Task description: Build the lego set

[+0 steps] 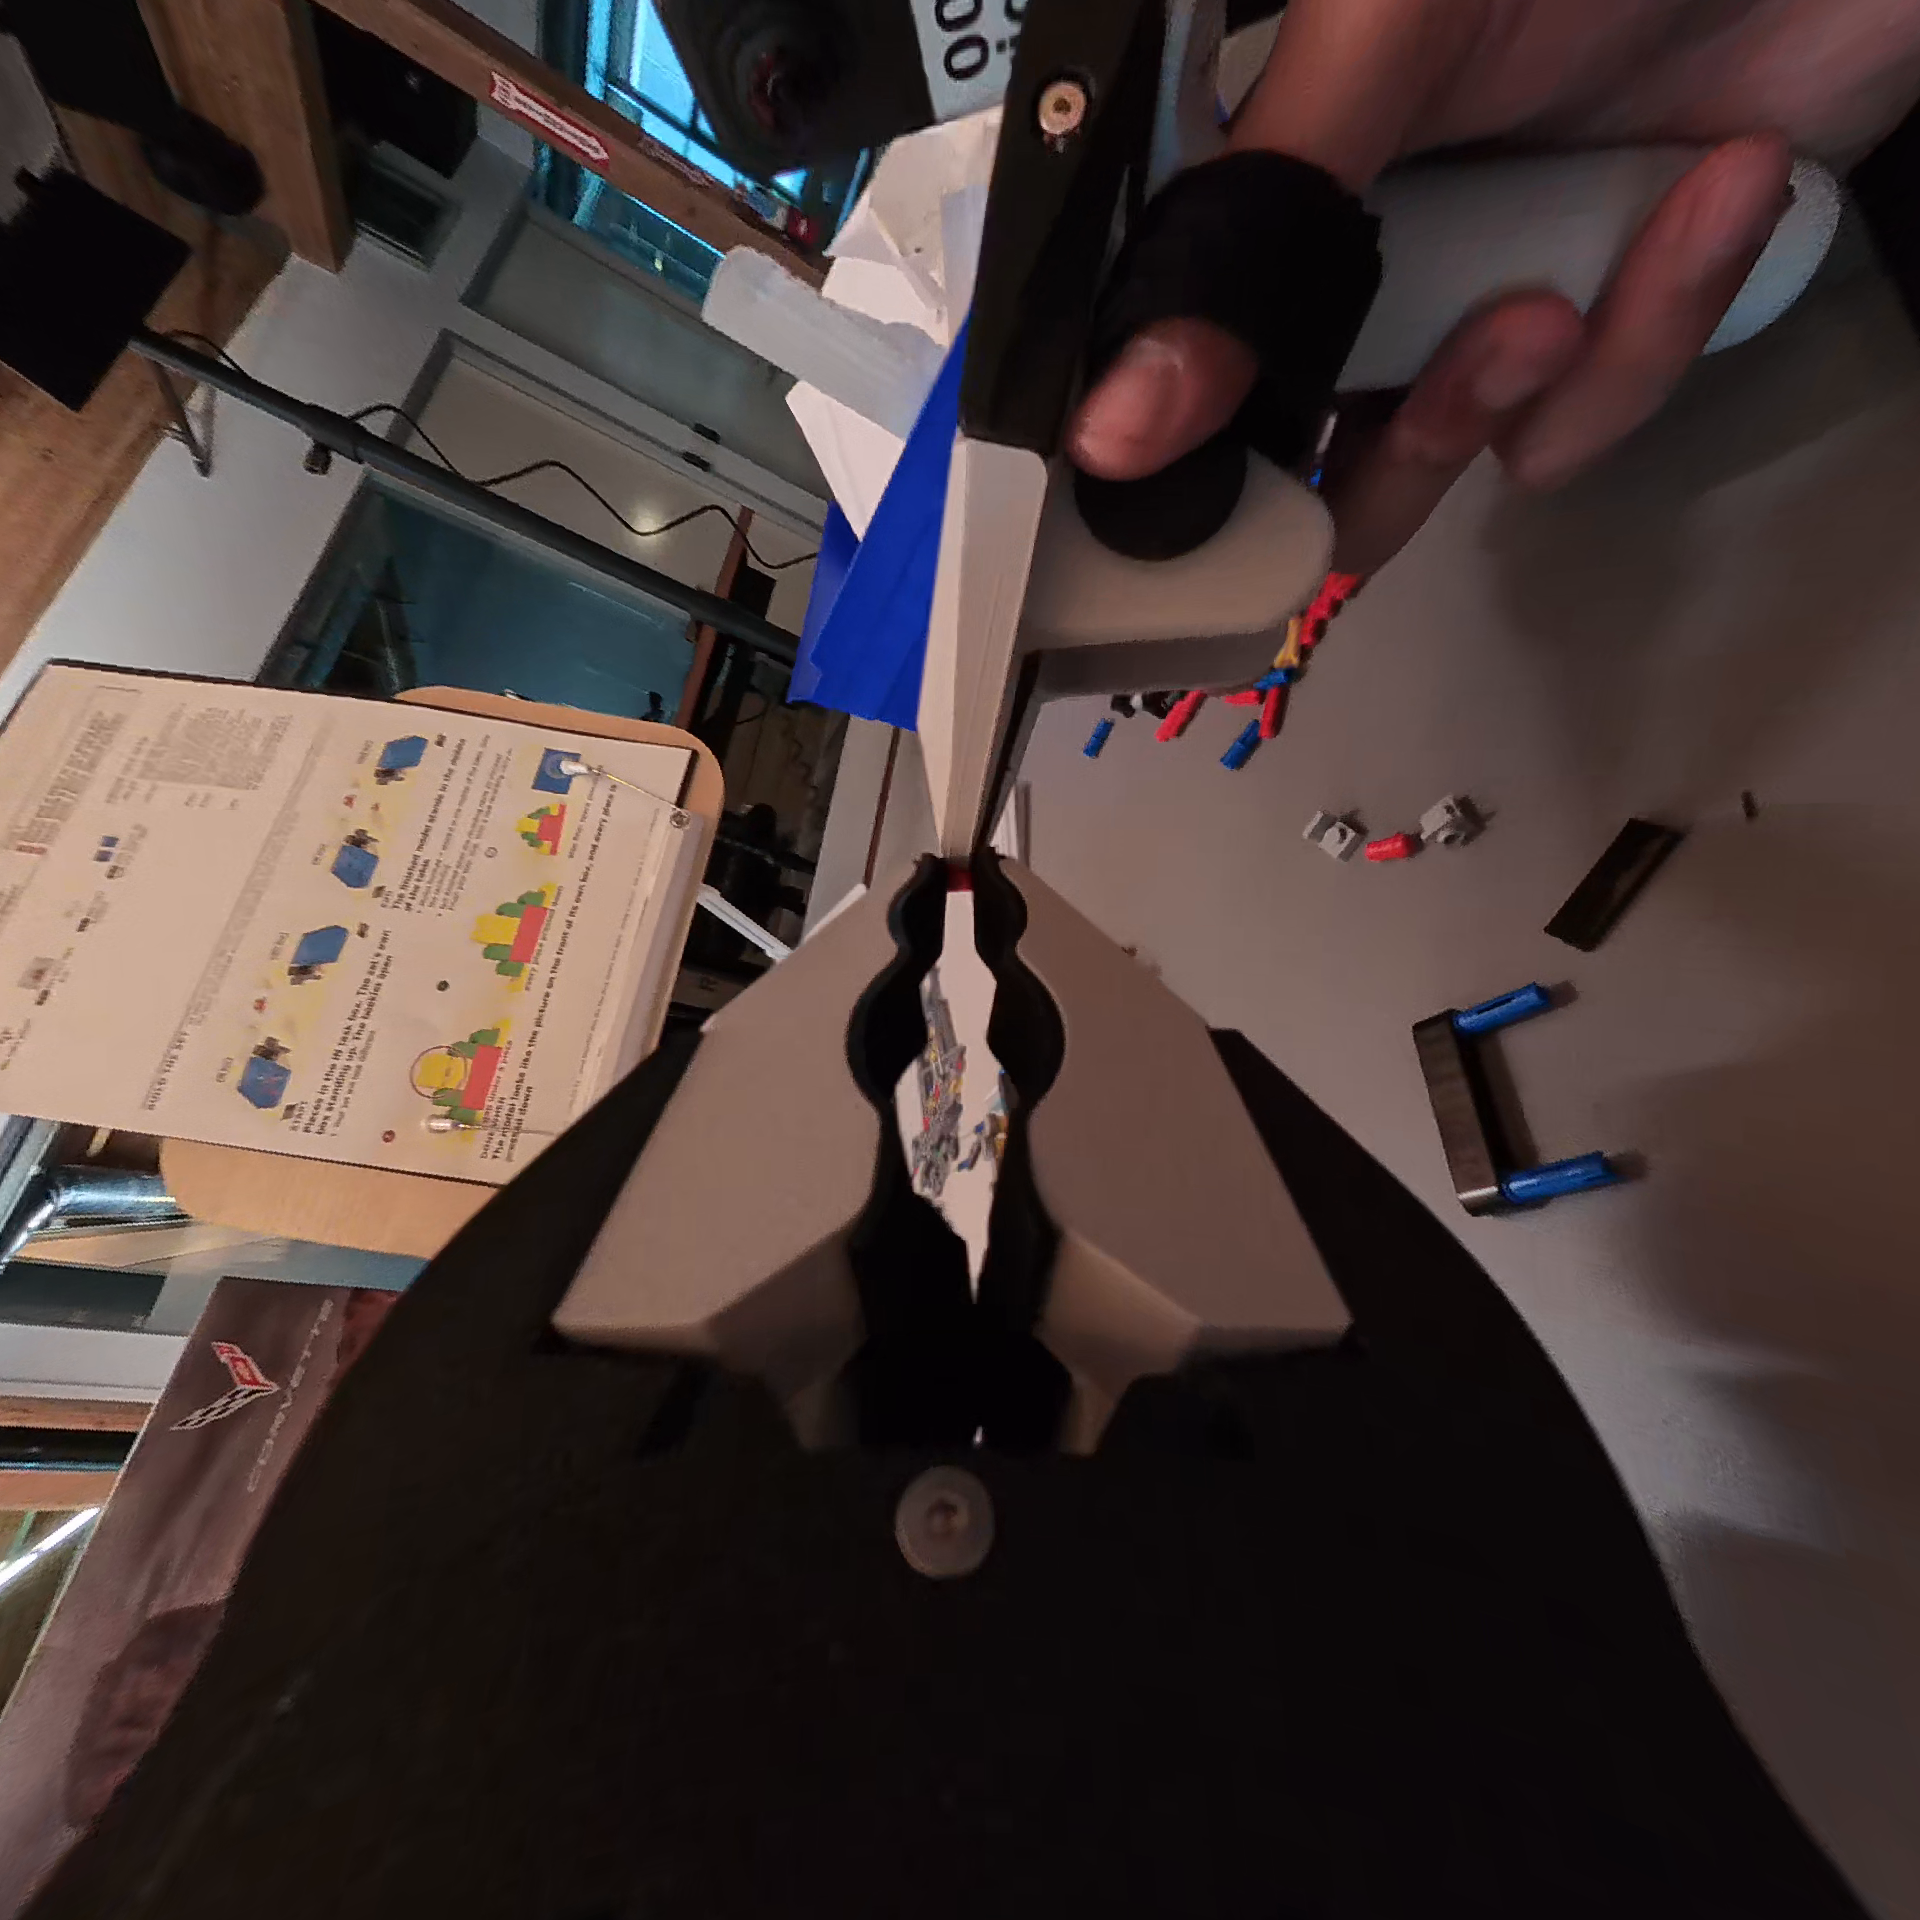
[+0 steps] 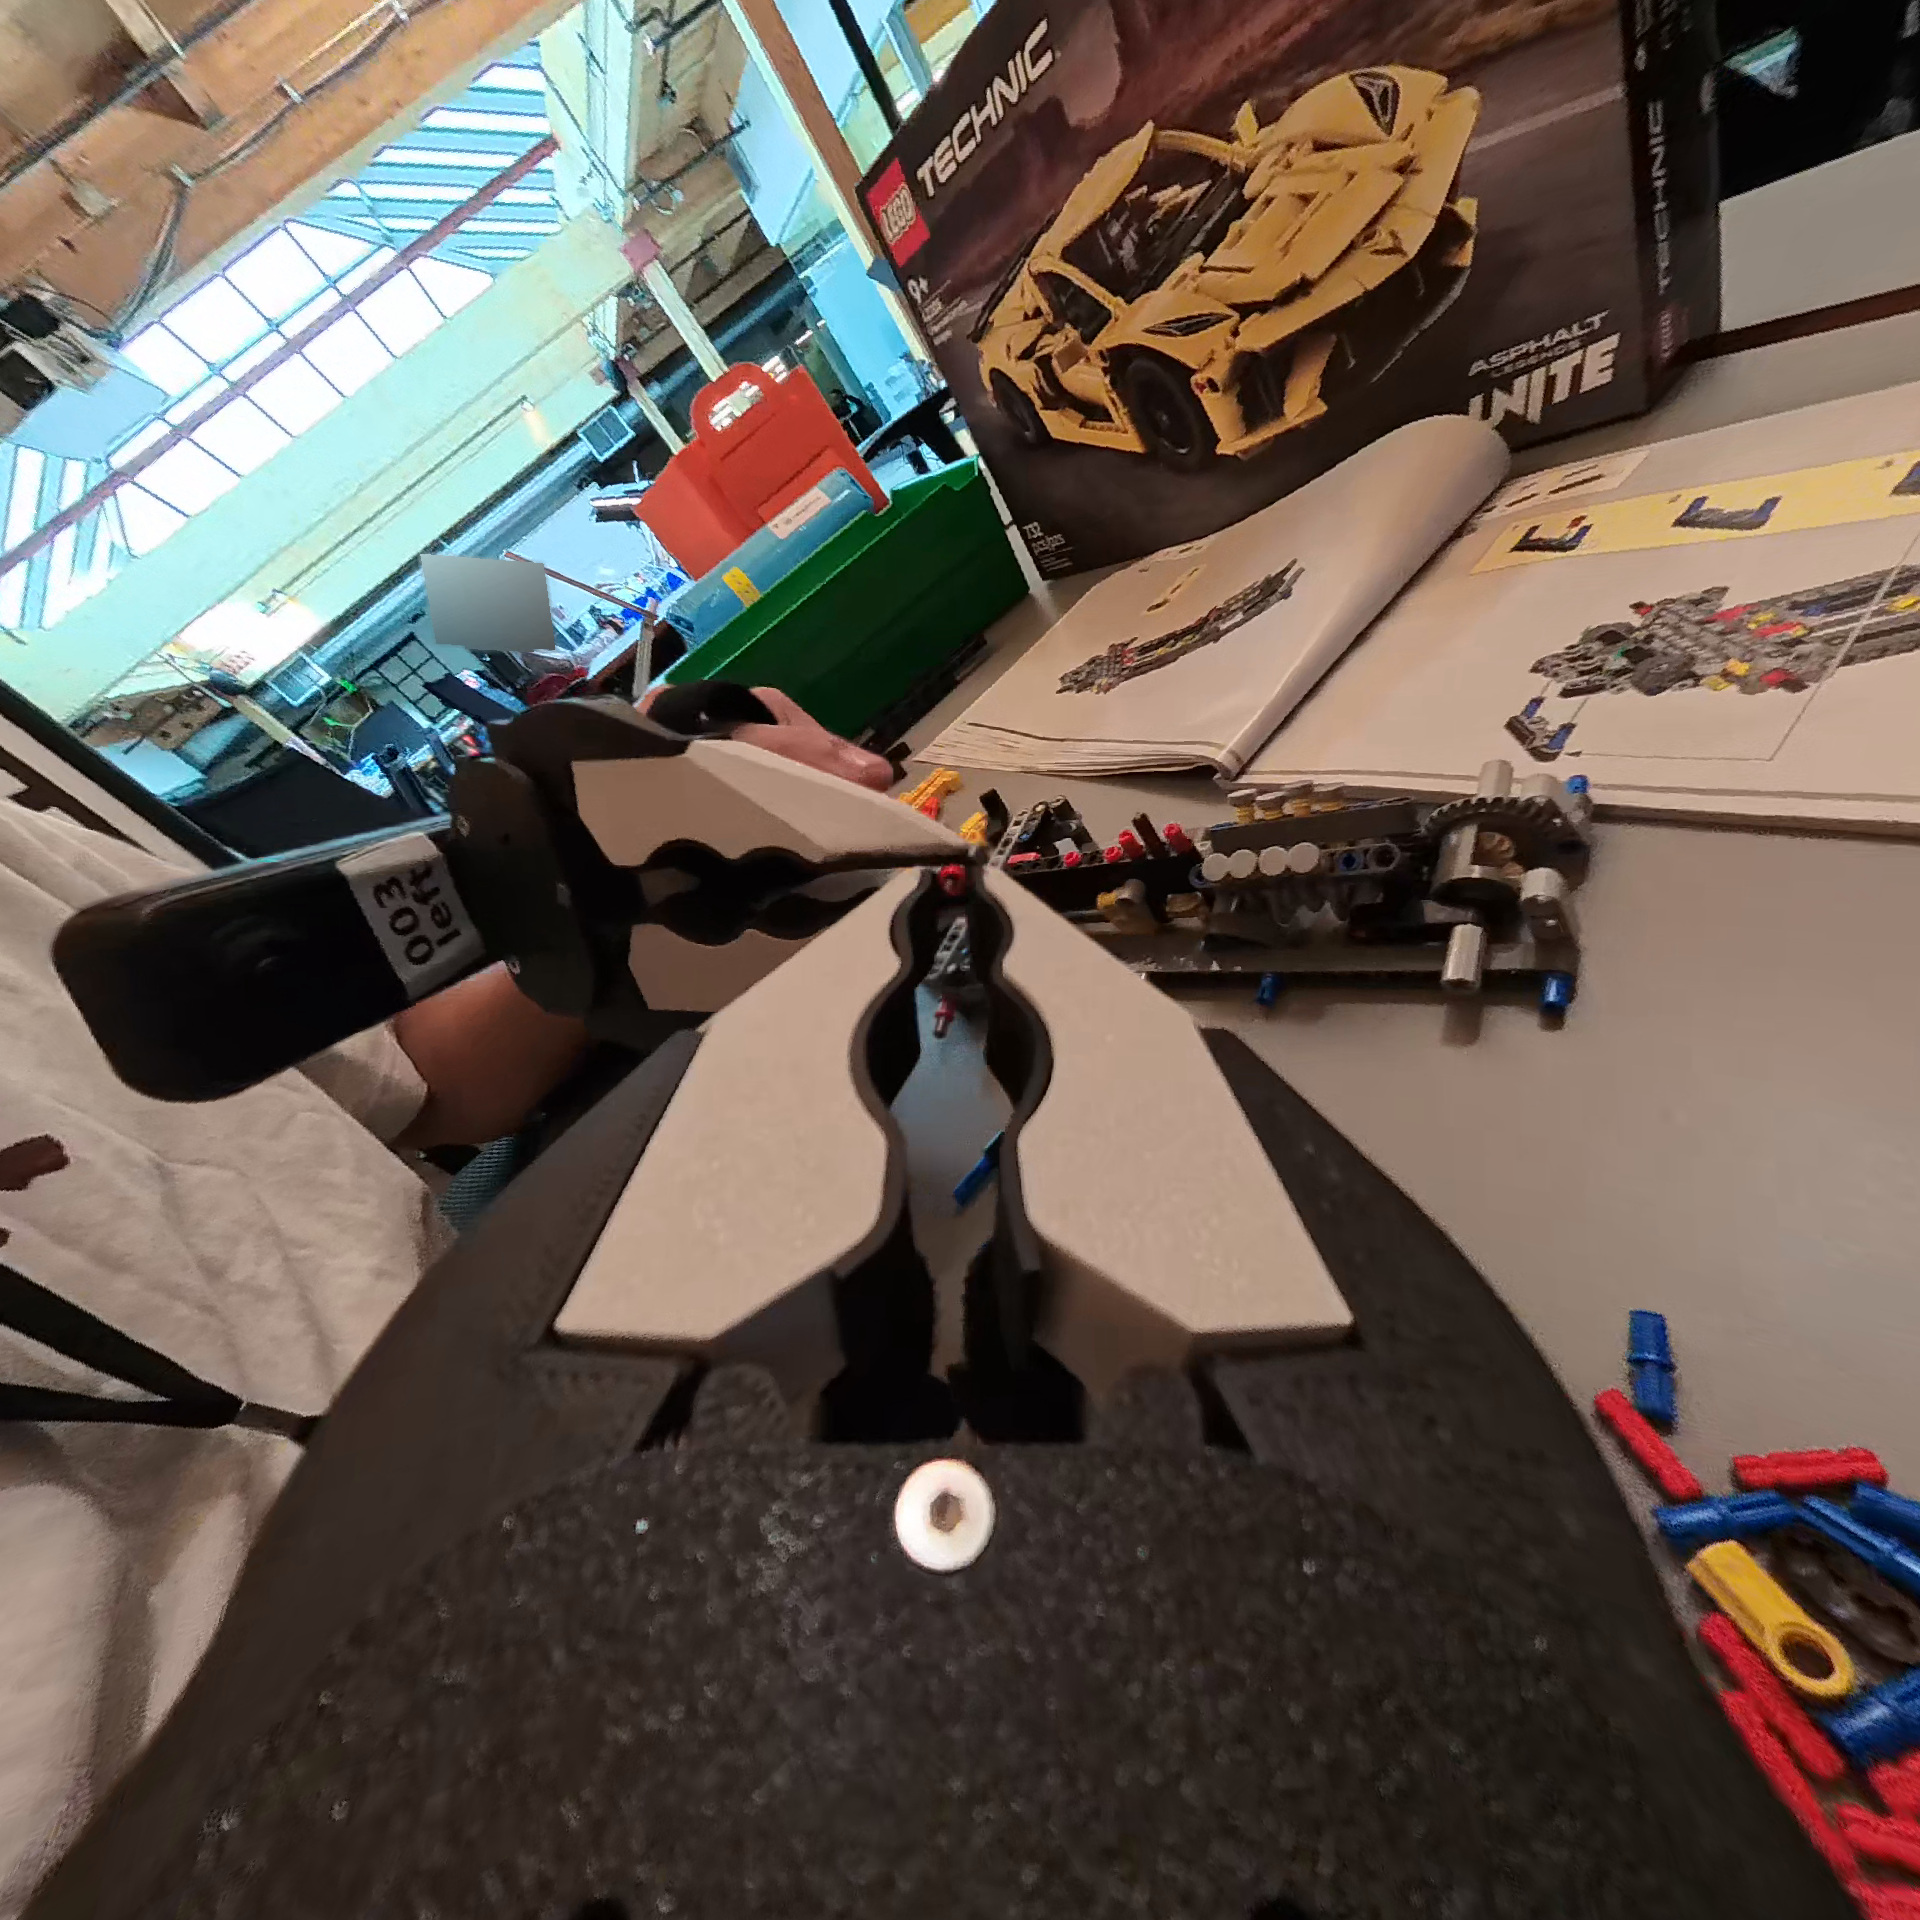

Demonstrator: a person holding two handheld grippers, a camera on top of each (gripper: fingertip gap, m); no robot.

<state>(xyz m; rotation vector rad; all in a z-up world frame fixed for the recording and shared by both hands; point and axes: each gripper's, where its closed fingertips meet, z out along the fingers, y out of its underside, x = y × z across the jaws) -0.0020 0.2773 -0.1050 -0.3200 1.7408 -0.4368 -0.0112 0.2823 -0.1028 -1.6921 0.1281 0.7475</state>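
Red pin [image 1: 958, 881] sits pinched at the tips of the left gripper [image 1: 958, 873], jaws nearly closed on it. Left wrist view: the right gripper [image 1: 971, 821] comes in from above, tip to tip with the left, its fingers drawn together at the same pin; which one carries the load, cannot tell. A hand [image 1: 1455, 312] works its handle. On the grey table [image 1: 1558, 1558] lie unused parts: two grey connectors [image 1: 1392, 826], a black beam [image 1: 1614, 883], a black beam with two blue pins [image 1: 1496, 1101], and a scatter of red and blue pins [image 1: 1247, 696]. An instruction sheet [image 1: 343, 935] stands to the left.

Right wrist view: right gripper [image 2: 954, 878] narrowed to a sliver on the red pin [image 2: 950, 878], held in the air above the table; the left gripper [image 2: 961, 854] meets it from the left. Beyond, the chassis [image 2: 1351, 883] rests on the table [image 2: 1455, 1143]: a long black frame with gears, grey axles, and red and blue pins already seated. Behind it, the open manual [image 2: 1351, 644] and the box [image 2: 1299, 260]. A pile of loose pins [image 2: 1787, 1621] lies lower right.

Judgement: early to middle stage. Frame and drivetrain exist; no yellow bodywork or wheels show. The pin looks mid-handover or being re-gripped, not yet seated. Most of the build is left.
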